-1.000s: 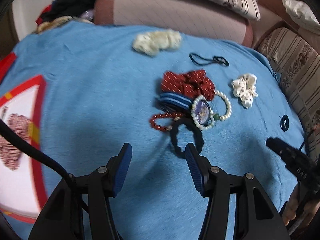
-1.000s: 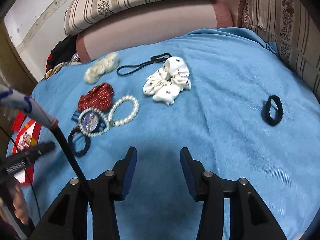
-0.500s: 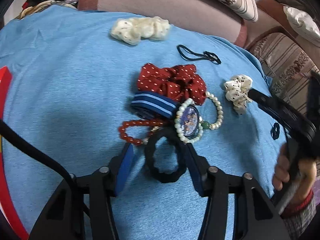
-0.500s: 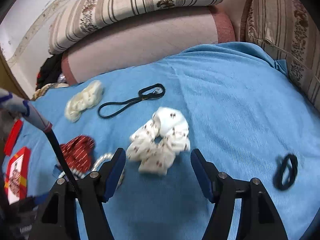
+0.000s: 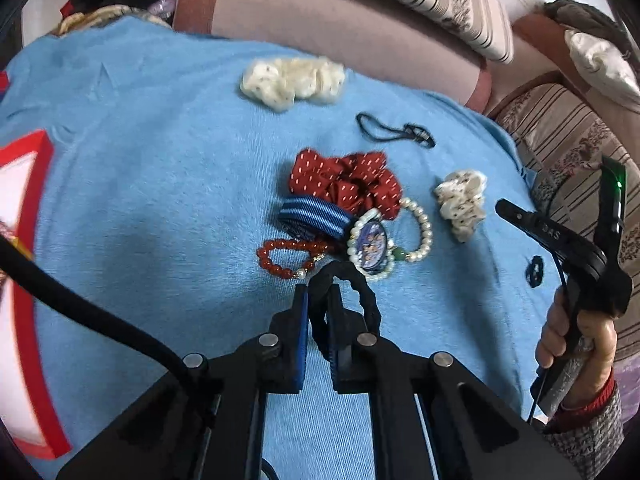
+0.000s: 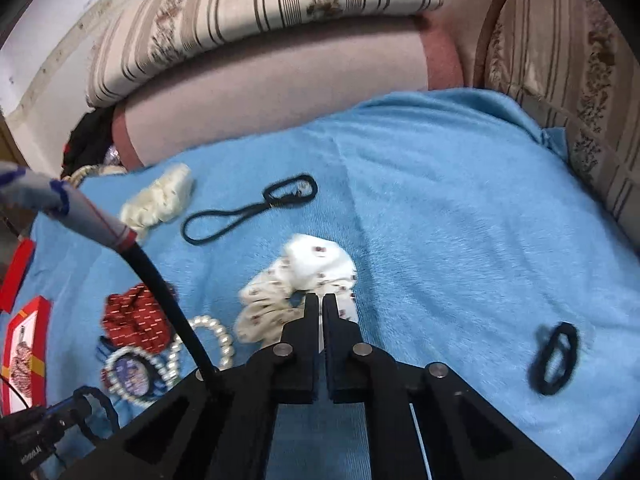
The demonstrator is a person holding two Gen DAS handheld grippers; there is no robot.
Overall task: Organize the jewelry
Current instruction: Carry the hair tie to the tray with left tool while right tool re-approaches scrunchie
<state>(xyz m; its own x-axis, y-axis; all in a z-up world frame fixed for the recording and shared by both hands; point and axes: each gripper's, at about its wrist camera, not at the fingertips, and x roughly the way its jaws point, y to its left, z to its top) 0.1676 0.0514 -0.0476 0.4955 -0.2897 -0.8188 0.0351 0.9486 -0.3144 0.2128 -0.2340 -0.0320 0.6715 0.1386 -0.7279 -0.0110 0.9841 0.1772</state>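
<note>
Black twisted hair tie (image 5: 362,294) is sitting pinched in the left tool (image 5: 318,300), right tool (image 6: 320,305) clamping the white scrunchie (image 6: 304,268); lifting both straight up, slowly, should avoid dragging the bead bracelets (image 5: 288,258).

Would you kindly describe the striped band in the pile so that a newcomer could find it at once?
On the blue blanket lies a small pile of accessories in the middle. The striped band lies at its left edge, just below the red dotted scrunchie and above the red bead bracelet. It alone is flat and ribbed, with dark and light blue stripes.
</note>
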